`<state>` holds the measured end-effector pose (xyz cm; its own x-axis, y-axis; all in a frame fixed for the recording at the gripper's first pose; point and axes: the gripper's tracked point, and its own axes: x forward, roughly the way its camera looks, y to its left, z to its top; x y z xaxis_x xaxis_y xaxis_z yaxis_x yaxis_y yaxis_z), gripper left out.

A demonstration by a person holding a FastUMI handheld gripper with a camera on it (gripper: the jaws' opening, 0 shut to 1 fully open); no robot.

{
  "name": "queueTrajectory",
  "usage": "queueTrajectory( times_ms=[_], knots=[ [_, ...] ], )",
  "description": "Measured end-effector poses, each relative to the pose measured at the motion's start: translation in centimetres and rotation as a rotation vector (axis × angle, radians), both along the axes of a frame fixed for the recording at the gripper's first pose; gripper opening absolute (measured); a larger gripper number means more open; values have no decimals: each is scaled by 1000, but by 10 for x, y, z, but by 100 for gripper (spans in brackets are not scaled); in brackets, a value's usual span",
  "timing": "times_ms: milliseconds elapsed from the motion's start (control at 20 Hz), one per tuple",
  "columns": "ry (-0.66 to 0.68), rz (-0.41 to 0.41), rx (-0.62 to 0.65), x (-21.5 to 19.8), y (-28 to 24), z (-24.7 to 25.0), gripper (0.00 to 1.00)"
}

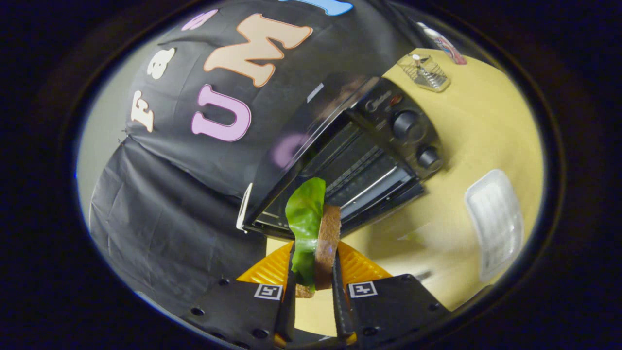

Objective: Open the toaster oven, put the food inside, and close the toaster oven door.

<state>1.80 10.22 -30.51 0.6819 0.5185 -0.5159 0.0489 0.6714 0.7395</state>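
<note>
Green lettuce leaf with brown bread slice stands clamped between the jaws of the gripper, just before the black toaster oven with open door on the yellow surface; its brand script is unreadable.

The food, a green leaf against a brown slice, hid part of the toaster oven opening behind it. Its lower end sank out of sight between the fingers of the tongs, which pressed it from both sides. The oven's interior was dark, its far wall hard to make out. An orange ridged item on the worktop lay mostly hidden behind the tongs. A wire basket beyond the oven was too small to tell its contents.
</note>
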Motion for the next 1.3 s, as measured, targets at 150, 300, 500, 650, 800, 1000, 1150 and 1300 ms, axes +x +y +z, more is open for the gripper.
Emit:
queueTrajectory(
  times_ms=[150, 300, 500, 650, 800, 1000, 1150, 1300],
  knots=[
    [-10, -45, 16, 22, 15, -16, 35],
    [-30, -94, 30, 44, 20, -21, 35],
    [-73, -154, 28, 78, 17, -24, 35],
    [-112, -208, -29, 96, 7, -33, 35],
    [-157, -235, -108, 112, 0, -38, 35],
    [-195, -233, -198, 126, -1, -41, 37],
    [-203, -229, -294, 130, -9, -49, 42],
    [-190, -238, -361, 131, -16, -55, 48]
  ],
)
